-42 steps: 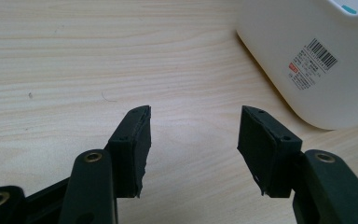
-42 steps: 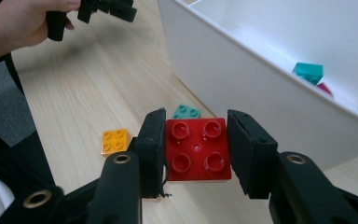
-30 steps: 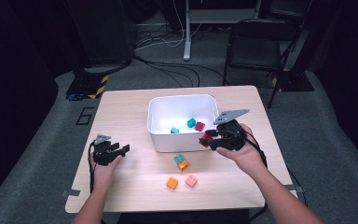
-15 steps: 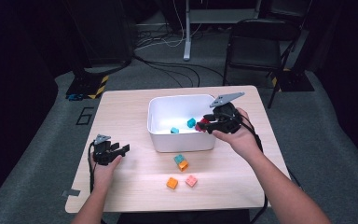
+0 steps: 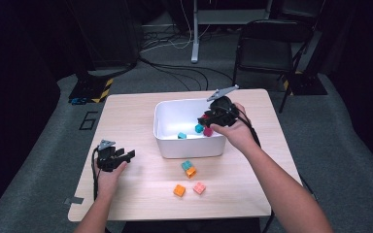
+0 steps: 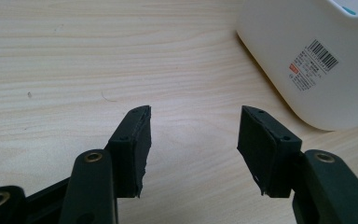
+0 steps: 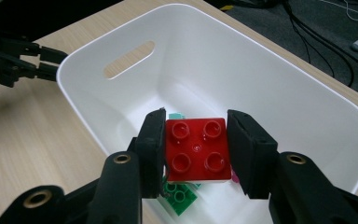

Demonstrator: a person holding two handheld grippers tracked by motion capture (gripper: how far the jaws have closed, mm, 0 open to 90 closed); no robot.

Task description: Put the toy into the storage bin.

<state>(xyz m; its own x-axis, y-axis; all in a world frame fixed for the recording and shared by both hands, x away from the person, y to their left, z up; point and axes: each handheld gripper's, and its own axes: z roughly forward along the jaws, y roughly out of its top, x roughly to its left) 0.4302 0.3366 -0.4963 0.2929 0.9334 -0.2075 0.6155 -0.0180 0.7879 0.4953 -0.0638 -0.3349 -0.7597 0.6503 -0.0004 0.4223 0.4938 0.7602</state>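
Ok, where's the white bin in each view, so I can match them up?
High view: white bin at table centre, right gripper above its right end.
Left gripper view: top right, barcode label on its wall.
Right gripper view: centre, behind the held red brick.
Shared landmark: the open left gripper.

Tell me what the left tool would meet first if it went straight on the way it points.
Probably bare table first. The open left tool points along the wood, and the white bin stands off to one side of its line, though depth is hard to judge.
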